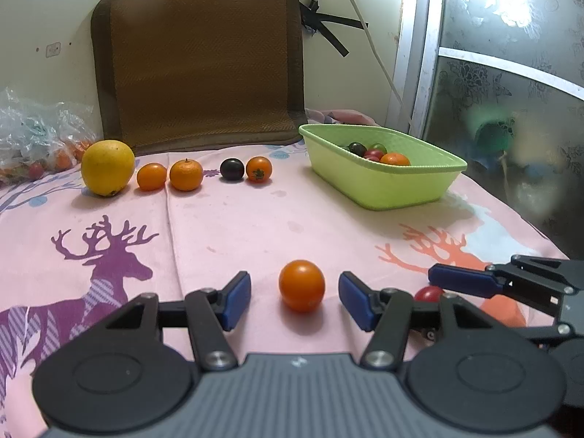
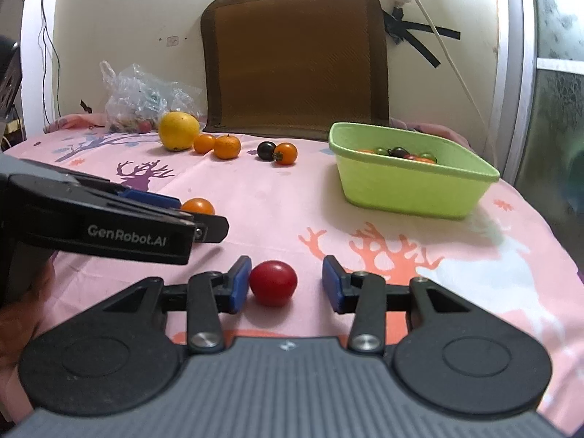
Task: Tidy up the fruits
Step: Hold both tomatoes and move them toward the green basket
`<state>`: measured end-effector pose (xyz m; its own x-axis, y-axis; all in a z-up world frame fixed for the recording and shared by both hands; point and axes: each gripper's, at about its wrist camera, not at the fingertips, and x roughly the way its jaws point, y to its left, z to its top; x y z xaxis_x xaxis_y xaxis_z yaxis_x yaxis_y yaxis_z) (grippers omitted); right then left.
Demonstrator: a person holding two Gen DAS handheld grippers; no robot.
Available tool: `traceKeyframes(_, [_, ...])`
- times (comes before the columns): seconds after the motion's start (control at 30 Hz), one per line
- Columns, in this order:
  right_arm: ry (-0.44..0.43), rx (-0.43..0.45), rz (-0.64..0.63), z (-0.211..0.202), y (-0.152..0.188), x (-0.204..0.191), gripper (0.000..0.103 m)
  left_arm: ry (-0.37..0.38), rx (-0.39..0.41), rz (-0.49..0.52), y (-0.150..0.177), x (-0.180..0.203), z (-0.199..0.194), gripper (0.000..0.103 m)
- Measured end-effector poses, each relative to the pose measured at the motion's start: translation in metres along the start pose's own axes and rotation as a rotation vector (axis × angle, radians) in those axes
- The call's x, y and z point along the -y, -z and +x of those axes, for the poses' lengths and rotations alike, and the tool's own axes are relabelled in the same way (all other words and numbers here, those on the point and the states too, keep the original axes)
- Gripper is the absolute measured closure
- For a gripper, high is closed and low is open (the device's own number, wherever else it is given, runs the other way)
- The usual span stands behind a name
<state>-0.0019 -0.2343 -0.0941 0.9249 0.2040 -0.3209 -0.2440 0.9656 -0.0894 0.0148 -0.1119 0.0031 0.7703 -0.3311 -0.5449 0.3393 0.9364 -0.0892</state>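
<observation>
An orange tomato [image 1: 302, 285] lies on the pink cloth between the blue pads of my left gripper [image 1: 295, 301], which is open with a gap on each side. A red tomato [image 2: 273, 283] lies between the pads of my right gripper [image 2: 286, 284], open, with the left pad touching it. A green basket [image 1: 383, 182] at the right holds several small tomatoes. A row of fruit lies at the back: a yellow grapefruit [image 1: 107, 166], two oranges [image 1: 186, 174], a dark tomato [image 1: 232, 169] and an orange tomato [image 1: 259, 169].
A brown mat [image 1: 199, 54] leans on the wall behind the row. A clear plastic bag [image 1: 33, 142] with more fruit sits at the back left. The table edge curves away at the right beside a glass door [image 1: 511, 73]. A hand [image 2: 22, 314] holds the left gripper.
</observation>
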Motion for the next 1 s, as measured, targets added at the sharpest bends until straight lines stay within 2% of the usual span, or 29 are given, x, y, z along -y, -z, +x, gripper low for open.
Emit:
traceKeyframes(0.3, [0.010,0.000,-0.011,-0.003,0.002,-0.003,0.057,0.023,0.013,-0.028,0.000,-0.004,-0.002,0.048])
traceKeyframes(0.5, [0.022,-0.003,-0.017,-0.001,0.000,-0.006,0.056,0.061,0.066,-0.066,0.002,-0.011,-0.011,0.047])
traceKeyframes(0.77, [0.013,-0.004,-0.015,-0.003,0.001,-0.005,0.056,0.077,0.030,-0.039,0.000,-0.006,-0.005,0.047])
traceKeyframes(1.0, [0.025,0.030,-0.092,-0.014,0.010,-0.018,0.056,0.079,0.038,-0.040,0.001,-0.006,-0.007,0.049])
